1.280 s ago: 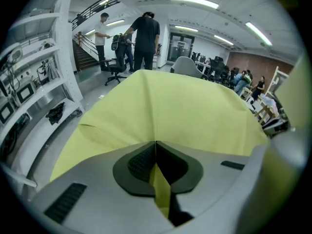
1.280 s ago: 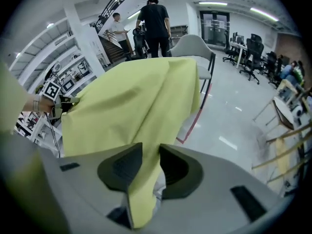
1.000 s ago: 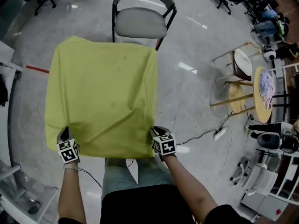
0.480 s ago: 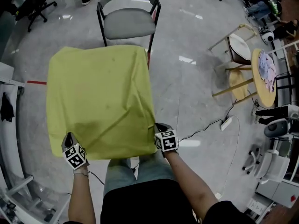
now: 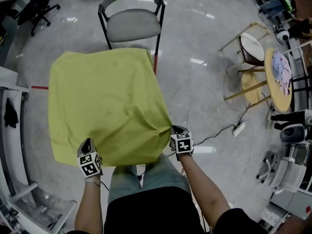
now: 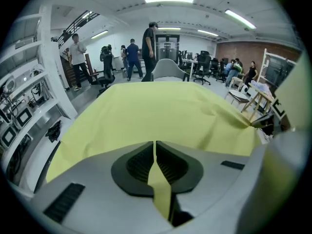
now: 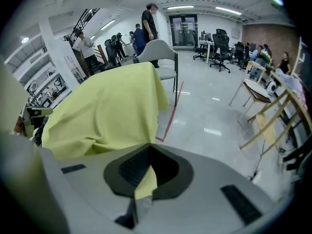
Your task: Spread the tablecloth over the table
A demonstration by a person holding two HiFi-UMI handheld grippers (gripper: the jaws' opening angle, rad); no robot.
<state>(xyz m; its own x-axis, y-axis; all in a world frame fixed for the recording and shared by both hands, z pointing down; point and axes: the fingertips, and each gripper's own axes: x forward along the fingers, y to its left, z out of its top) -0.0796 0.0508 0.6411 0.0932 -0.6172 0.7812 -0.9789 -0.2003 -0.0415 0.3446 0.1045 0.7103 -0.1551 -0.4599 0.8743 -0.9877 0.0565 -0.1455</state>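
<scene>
A yellow-green tablecloth [image 5: 107, 101] lies draped over the table, which it hides entirely. My left gripper [image 5: 87, 143] is at the cloth's near left edge. In the left gripper view its jaws are shut with a strip of the tablecloth [image 6: 161, 111] pinched between them at the left gripper [image 6: 156, 165]. My right gripper [image 5: 174, 130] holds the near right corner, where the cloth bunches into folds. In the right gripper view the right gripper [image 7: 145, 175] is shut on a fold of the tablecloth [image 7: 107, 111].
A grey chair [image 5: 132, 23] with a black frame stands at the table's far side. Wooden stools and a round table [image 5: 280, 77] are at the right. A power strip [image 5: 239, 129] with cable lies on the floor. A white shelf [image 5: 12, 106] borders the left. People stand in the background.
Both grippers have shifted to the right along the near edge with the cloth in them. The near right corner now sticks out further to the right.
</scene>
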